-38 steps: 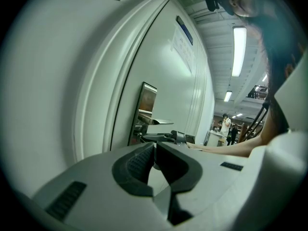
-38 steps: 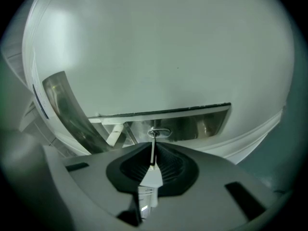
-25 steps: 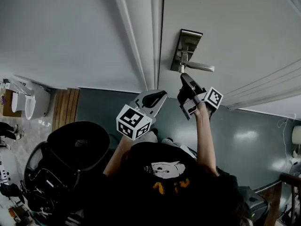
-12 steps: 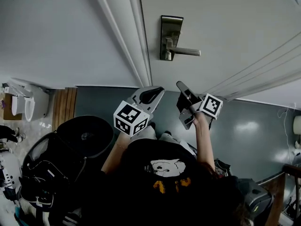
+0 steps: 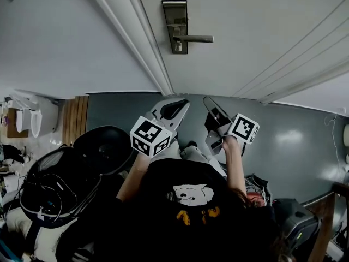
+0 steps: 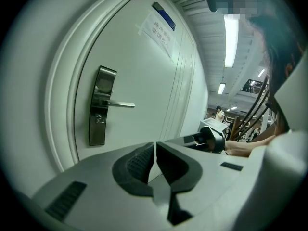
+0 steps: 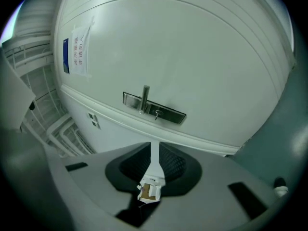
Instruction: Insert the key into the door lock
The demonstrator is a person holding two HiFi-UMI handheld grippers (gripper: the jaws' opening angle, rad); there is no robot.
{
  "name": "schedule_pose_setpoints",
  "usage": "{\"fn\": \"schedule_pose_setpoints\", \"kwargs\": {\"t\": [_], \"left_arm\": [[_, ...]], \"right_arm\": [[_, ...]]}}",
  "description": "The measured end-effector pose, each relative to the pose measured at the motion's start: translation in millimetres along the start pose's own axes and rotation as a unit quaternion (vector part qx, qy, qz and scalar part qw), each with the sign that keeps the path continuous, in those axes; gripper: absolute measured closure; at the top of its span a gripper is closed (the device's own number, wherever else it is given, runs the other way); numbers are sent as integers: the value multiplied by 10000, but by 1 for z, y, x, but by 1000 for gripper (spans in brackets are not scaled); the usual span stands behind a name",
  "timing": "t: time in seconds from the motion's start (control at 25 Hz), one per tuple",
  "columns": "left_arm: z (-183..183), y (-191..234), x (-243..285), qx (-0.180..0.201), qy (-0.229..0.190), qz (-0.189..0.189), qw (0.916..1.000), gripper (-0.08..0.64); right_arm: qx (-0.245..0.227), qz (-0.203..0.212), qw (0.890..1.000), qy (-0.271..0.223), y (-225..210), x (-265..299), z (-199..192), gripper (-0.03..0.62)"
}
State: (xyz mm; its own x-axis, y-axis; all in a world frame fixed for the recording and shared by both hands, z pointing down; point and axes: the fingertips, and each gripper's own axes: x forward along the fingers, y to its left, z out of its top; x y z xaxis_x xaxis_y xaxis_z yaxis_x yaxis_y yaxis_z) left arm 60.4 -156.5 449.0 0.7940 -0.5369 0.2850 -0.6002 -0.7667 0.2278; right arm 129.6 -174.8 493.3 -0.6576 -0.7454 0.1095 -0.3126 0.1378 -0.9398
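Note:
The white door carries a steel lock plate (image 5: 174, 26) with a lever handle (image 5: 193, 38). In the right gripper view a small key (image 7: 156, 113) sticks out of the keyhole in the lock plate (image 7: 168, 113), beside the lever (image 7: 145, 96). My right gripper (image 5: 207, 101) (image 7: 154, 146) hangs well short of the lock, jaws a narrow slit apart, with a scrap of white and brown paper (image 7: 150, 190) at their root. The left gripper (image 5: 182, 103) (image 6: 155, 146) is beside it, shut and empty. It faces the lock plate (image 6: 101, 105).
A paper notice (image 6: 159, 28) is stuck high on the door. The door frame (image 5: 136, 42) runs left of the lock. On the grey floor (image 5: 294, 141) lie a black round object (image 5: 103, 149) and tangled cables (image 5: 49, 195). A white fixture (image 5: 32, 119) stands far left.
The right gripper was up at the lock under the lever; both grippers have since drawn back from the door, and the lock now lies far above them in the head view.

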Motion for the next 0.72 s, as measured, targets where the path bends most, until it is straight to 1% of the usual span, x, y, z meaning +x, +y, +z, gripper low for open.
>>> {"fn": "schedule_pose_setpoints", "kwargs": {"t": [0.12,0.24,0.4,0.56,0.72], "left_arm": [[-10,-14,-2,-7,104,40,9999,540],[-22,-33,-5,-13,208,84,9997,540],[-29,-43,-13,-4,290,102,9995,540],[-32,-50,-21,51,290,43,9996,540],[-30,-55,-31,108,226,-88,9996,540]], "right_arm": [[-169,-54,9998,-8,-1,-17,-3,552],[-198,-145,9997,-12,-8,-39,-11,554],[-337,-151,9993,26,-8,-48,-22,554],[-299,-196,9994,0,-7,-54,-35,555],[-495,-314,9983,-62,0,-61,-47,558]]}}
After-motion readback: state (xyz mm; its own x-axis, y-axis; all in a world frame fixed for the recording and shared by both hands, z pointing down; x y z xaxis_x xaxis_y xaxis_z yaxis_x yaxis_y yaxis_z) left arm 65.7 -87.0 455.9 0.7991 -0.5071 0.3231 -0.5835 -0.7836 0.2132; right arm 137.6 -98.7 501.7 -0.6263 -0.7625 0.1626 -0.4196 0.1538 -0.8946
